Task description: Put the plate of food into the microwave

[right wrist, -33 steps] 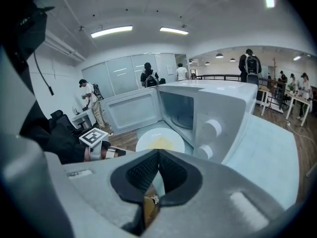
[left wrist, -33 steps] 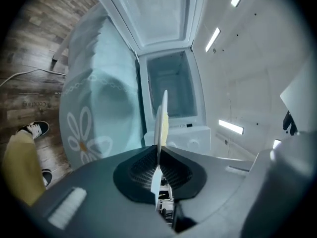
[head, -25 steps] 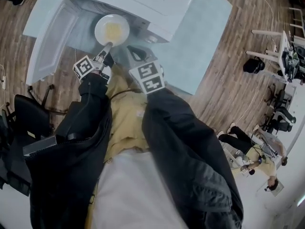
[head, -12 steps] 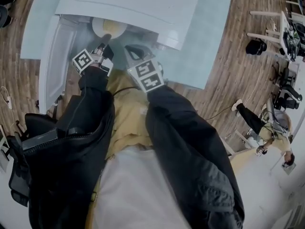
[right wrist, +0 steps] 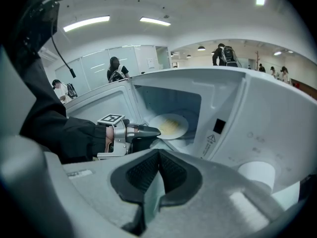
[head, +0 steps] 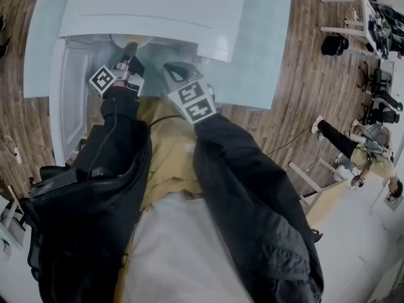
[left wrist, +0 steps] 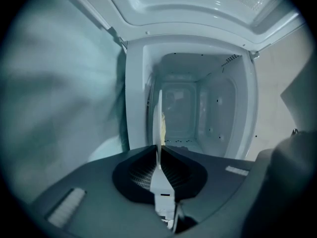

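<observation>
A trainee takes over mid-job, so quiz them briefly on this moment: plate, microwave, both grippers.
1. True or false: the door of the microwave is shut.
2. Which one holds the plate? A left gripper, B right gripper, C neither.
3. Fill in: the right gripper's jaws are ____ and hold nothing.
Key: 1 false, it stands open. 2 A: it grips the plate by the rim, between jaws that have just been opening. 3 together.
</observation>
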Motion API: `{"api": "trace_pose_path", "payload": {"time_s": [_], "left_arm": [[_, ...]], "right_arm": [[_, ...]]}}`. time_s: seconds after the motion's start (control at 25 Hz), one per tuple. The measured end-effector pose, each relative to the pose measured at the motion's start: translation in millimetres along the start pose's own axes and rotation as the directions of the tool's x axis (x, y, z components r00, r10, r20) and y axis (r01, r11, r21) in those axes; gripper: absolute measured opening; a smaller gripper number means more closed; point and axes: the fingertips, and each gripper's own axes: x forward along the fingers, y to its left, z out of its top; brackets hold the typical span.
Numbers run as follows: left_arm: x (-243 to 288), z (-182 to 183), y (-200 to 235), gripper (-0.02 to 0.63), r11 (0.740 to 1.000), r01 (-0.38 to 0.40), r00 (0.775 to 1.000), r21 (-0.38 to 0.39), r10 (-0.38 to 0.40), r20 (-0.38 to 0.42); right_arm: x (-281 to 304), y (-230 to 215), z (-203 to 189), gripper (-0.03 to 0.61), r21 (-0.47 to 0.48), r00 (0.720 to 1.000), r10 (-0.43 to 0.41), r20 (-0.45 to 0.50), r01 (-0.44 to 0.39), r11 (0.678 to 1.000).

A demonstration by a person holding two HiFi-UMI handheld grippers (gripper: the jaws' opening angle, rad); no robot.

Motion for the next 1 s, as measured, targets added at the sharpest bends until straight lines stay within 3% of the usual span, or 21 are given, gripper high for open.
{"api": "trace_pose_path", "payload": {"time_s": [0.24, 0.36, 0.52, 0.6, 0.68, 0.8, 0.88, 0.96, 1.0], "left_arm": [[5.2, 4.0, -3.1, 0.033, 0.999, -0.022, 1.000, 0.032, 0.022, 0.017], [1.0, 0.7, -0.4, 0.115, 0.998, -0.040, 0.999, 0.055, 0.039, 0.021], [-11.9, -8.7, -1.2, 0.123, 0.996, -0.053, 0.998, 0.076, 0.051, 0.035], [-21.6, -16.8, -7.8, 0.101, 0.991, -0.071, 0.997, 0.111, 0.066, 0.046], [-31.6, -29.3, -21.7, 0.010, 0.981, -0.089, 0.995, 0.173, 0.080, 0.057], [-40.5, -53.7, -45.0, -0.005, 0.953, -0.092, 0.996, 0.289, 0.083, 0.044], [-43.8, -71.8, -57.4, -0.005, 0.919, -0.096, 0.995, 0.382, 0.095, 0.023], [-48.2, -88.2, -74.5, -0.005, 0.865, -0.103, 0.994, 0.490, 0.109, 0.017], [-51.2, -95.3, -86.1, -0.005, 0.825, -0.107, 0.993, 0.555, 0.115, 0.021]], "right_arm": [[-10.5, -4.0, -3.5, -0.002, 0.004, 1.000, -0.012, 0.008, 0.012, 1.000], [-15.7, -2.8, -6.5, -0.002, 0.000, 1.000, -0.006, 0.010, 0.006, 1.000], [-23.1, 0.4, -8.6, -0.002, -0.021, 1.000, 0.013, 0.017, -0.013, 1.000], [-31.0, 3.2, -7.2, -0.002, -0.038, 0.999, 0.024, 0.028, -0.023, 0.999], [-43.2, 5.6, -4.2, -0.002, -0.055, 0.998, 0.030, 0.050, -0.027, 0.998], [-59.2, 8.8, -0.4, -0.002, -0.078, 0.995, 0.037, 0.097, -0.030, 0.997], [-67.7, 9.9, 0.3, -0.003, -0.087, 0.991, 0.040, 0.130, -0.029, 0.996], [-78.5, 9.6, 1.9, -0.003, -0.088, 0.985, 0.040, 0.169, -0.025, 0.996], [-85.4, 9.1, 3.2, -0.002, -0.088, 0.981, 0.038, 0.191, -0.022, 0.996]]}}
